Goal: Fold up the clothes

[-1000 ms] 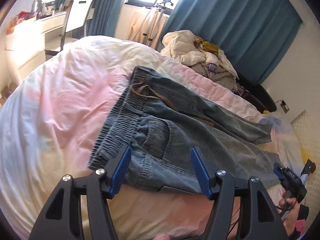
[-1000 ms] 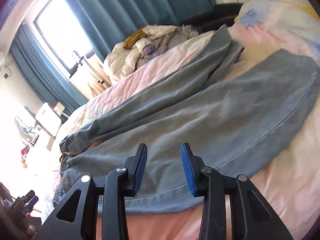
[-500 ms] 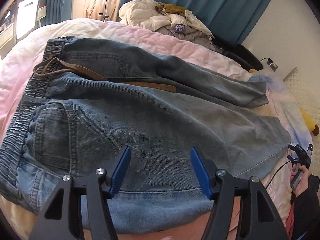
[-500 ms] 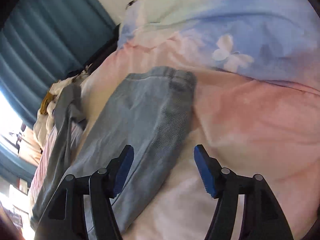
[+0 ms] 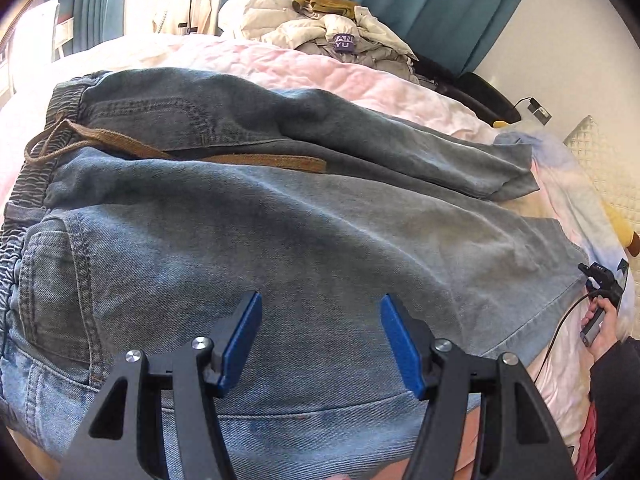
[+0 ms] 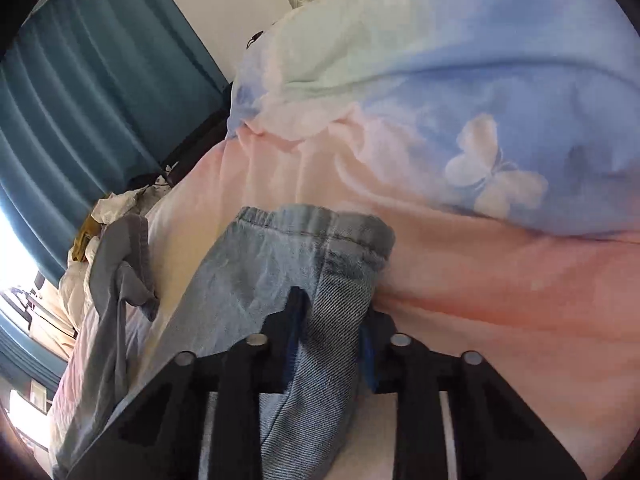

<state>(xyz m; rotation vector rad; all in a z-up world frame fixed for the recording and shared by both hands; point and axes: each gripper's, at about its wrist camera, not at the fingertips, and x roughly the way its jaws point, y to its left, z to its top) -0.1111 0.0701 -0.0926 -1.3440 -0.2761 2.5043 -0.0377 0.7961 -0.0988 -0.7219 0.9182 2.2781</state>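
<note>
A pair of light blue jeans lies spread on the bed, elastic waistband at the left, a brown drawstring across the top, legs running right. My left gripper is open and empty, hovering over the near leg's thigh. In the right wrist view my right gripper is shut on the near leg's cuff end, with denim bunched between the blue pads. The far leg lies to the left. The right gripper also shows small in the left wrist view.
The bed has a pink, cream and blue duvet with a butterfly print. A pile of pale clothes sits at the far edge of the bed. Teal curtains hang behind. A quilted headboard is at the right.
My right gripper has closed on the cuff of the near leg; it was open around it before. My left gripper has moved in closer over the jeans and stays open.
</note>
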